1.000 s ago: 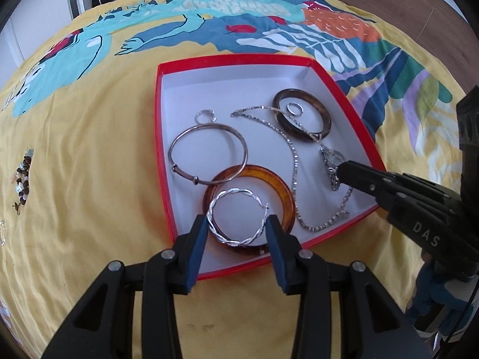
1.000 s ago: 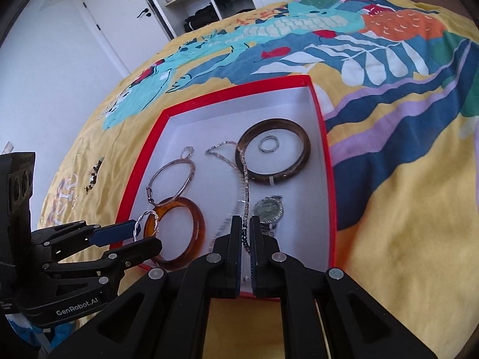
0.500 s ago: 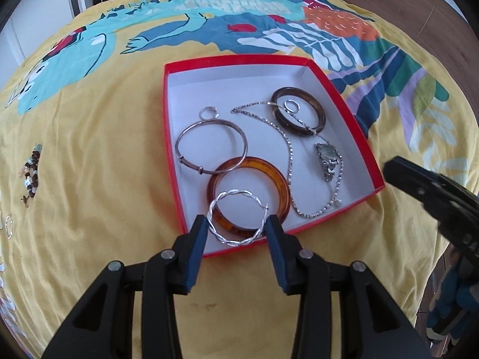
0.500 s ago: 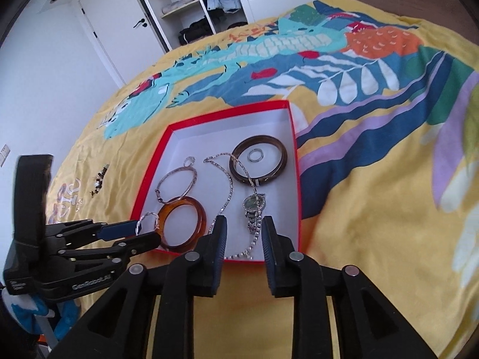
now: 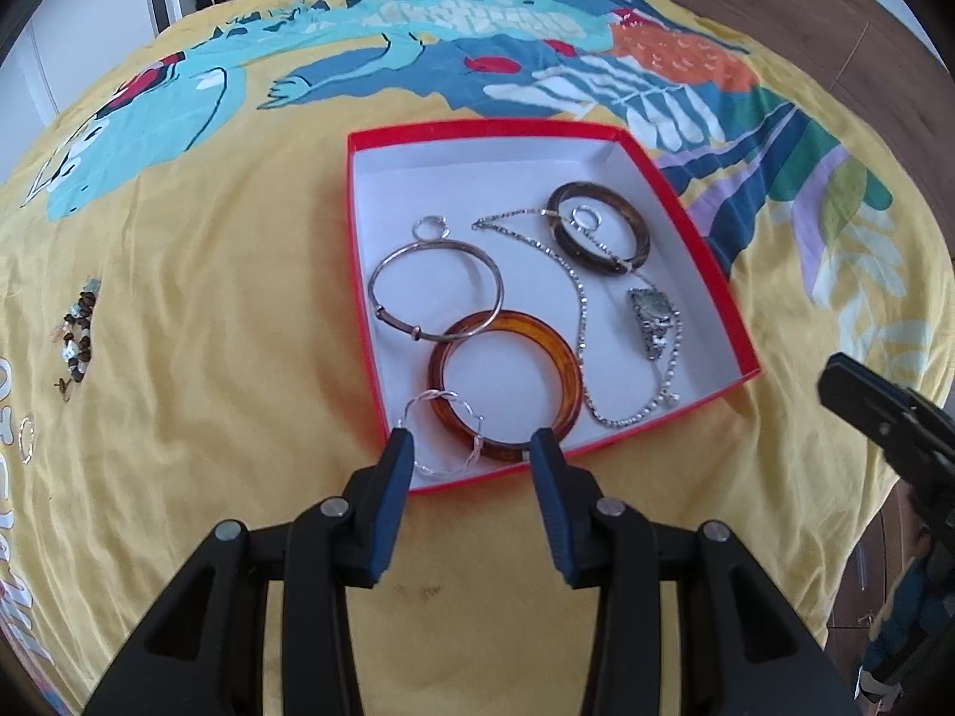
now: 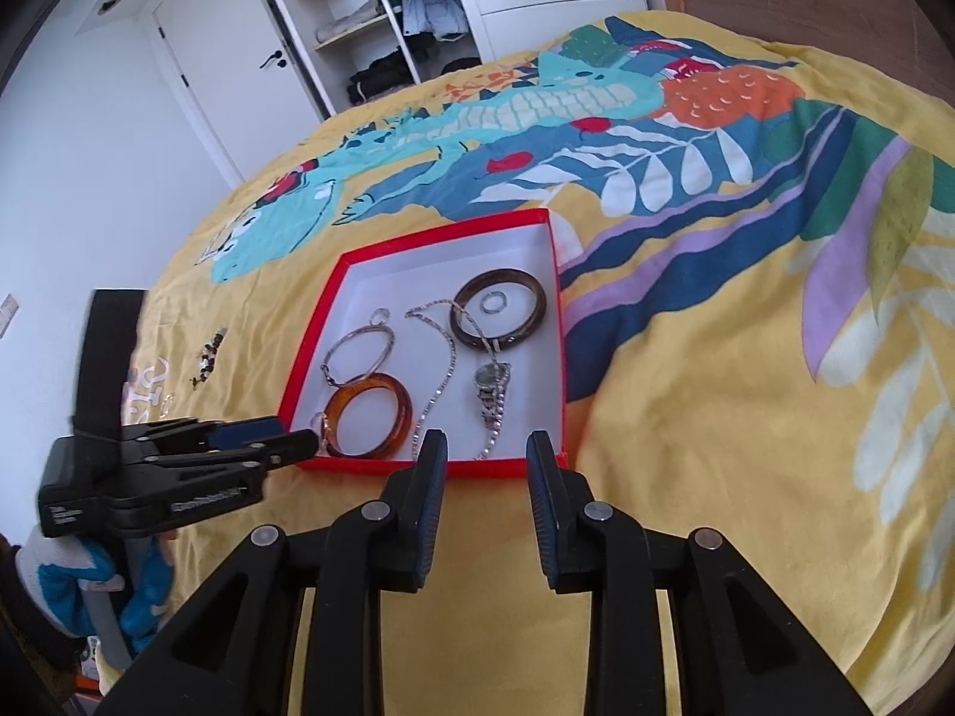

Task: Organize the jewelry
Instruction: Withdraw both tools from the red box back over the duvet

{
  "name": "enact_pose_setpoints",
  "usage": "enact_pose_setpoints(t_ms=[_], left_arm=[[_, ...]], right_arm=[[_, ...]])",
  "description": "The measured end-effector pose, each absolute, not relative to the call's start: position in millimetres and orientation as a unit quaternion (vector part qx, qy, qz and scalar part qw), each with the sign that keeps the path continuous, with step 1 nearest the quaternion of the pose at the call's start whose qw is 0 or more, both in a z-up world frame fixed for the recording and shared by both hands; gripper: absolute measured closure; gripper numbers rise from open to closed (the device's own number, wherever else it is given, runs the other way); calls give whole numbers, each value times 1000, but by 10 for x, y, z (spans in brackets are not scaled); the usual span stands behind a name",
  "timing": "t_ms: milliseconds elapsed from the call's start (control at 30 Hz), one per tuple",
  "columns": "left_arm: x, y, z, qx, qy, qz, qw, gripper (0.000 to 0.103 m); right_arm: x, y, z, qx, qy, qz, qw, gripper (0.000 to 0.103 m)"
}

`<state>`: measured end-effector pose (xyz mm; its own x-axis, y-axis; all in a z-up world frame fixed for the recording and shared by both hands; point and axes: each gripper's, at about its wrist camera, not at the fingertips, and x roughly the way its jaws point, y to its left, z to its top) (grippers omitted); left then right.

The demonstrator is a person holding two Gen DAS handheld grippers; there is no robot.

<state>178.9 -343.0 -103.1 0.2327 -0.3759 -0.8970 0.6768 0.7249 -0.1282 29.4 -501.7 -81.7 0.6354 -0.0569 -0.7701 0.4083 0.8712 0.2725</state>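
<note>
Black tongs [image 5: 471, 453], blue pads [image 5: 397, 471], silver screws

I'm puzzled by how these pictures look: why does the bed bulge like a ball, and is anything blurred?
Left wrist view: the wide lens curves the bedspread and darkens the corners; the thin twisted bangle looks smeared. Right wrist view: same bulge, soft even daylight, the red box sharp.

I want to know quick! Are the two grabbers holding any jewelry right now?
Left gripper: open, holding nothing; the twisted silver bangle lies loose in the red box.
Right gripper: open, holding nothing.
</note>
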Motion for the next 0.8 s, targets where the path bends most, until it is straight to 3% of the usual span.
enact_pose_setpoints(t_ms=[300,800], left_arm=[[1636,-2934,-455,101,470,-330,812,64],[1166,-1654,35,48,440,-268,856,64]], right_arm=[[128,-4802,-476,211,384,-136,889,62],[-151,-3887,20,188,354,-98,911,55]])
